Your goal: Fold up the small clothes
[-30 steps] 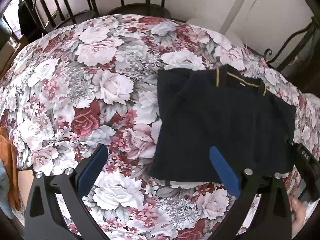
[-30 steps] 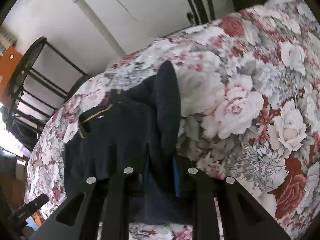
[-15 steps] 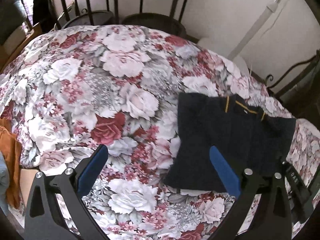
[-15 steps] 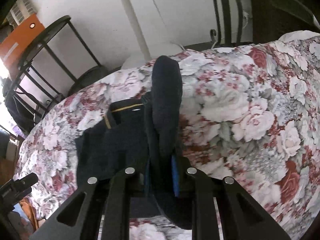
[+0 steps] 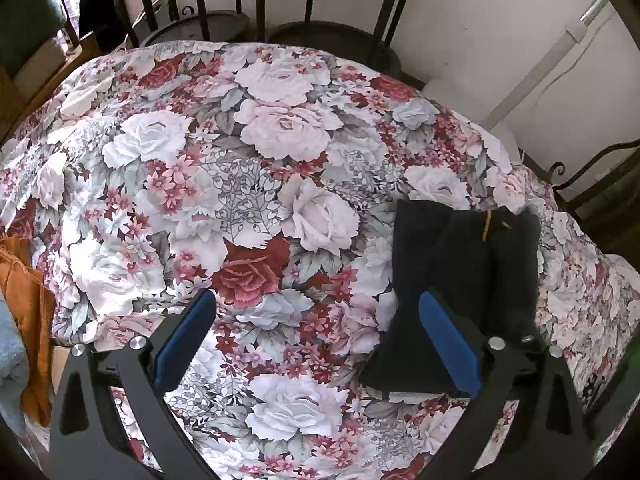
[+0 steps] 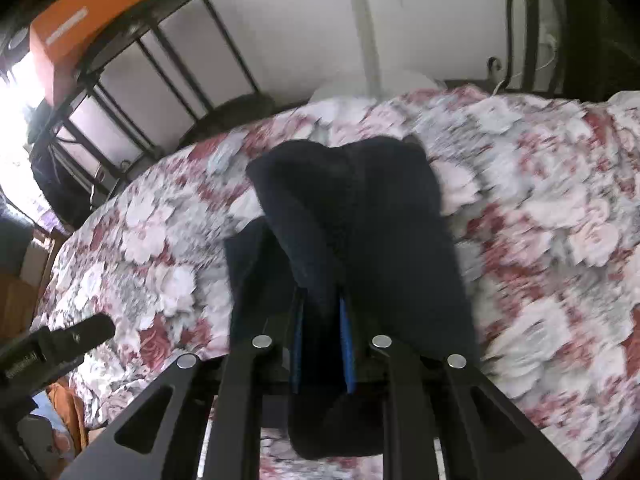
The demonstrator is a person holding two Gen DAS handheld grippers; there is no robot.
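Note:
A small dark navy garment (image 5: 452,264) with a thin yellow trim at its collar (image 5: 486,229) lies on the right of the floral tablecloth (image 5: 248,184). Its right side is lifted and doubled over towards the middle. My right gripper (image 6: 322,320) is shut on that lifted navy fold (image 6: 360,216), which drapes over and hides the fingertips. My left gripper (image 5: 316,320) hovers open over bare tablecloth just left of the garment and holds nothing. Its right blue pad (image 5: 448,344) overlaps the garment's lower edge in the left wrist view.
Black metal chairs (image 5: 332,36) stand close behind the round table, near a white wall. An orange cloth (image 5: 28,300) and a light blue one (image 5: 10,360) hang at the left edge. An orange box (image 6: 80,28) sits on a black rack (image 6: 152,60).
My right gripper has carried the garment's right side up and across to the left, so the garment looks narrower. My left gripper has drifted left, away from the garment, staying open.

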